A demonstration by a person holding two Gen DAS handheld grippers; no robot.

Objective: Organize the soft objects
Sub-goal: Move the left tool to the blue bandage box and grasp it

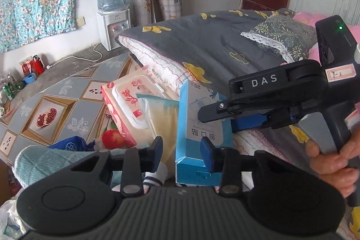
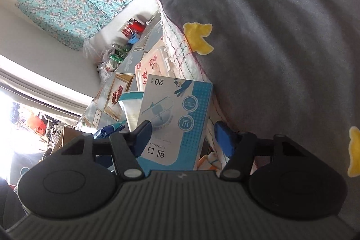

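- Left wrist view: the left gripper [image 1: 181, 153] points down at a heap of things beside a bed. Its blue-padded jaws are drawn in narrow and pinch the near corner of a blue and white plaster box [image 1: 202, 127], which stands on edge.
- Left of the box leans a pale yellow packet [image 1: 155, 118], and behind that a red and white pack of wet wipes [image 1: 126, 105].
- A red apple [image 1: 111, 138] and a light blue quilted cloth [image 1: 45, 161] lie lower left.
- The right gripper [image 1: 210, 111] reaches in from the right, held by a hand [image 1: 333, 163], its tip over the box's face.
- A grey quilt with yellow shapes [image 1: 213, 42] covers the bed.
- Right wrist view: the right gripper's [image 2: 183, 135] jaws stand apart on either side of the plaster box [image 2: 173, 118]; I cannot tell whether the pads touch it.
- The grey quilt [image 2: 281, 48] fills the right side.
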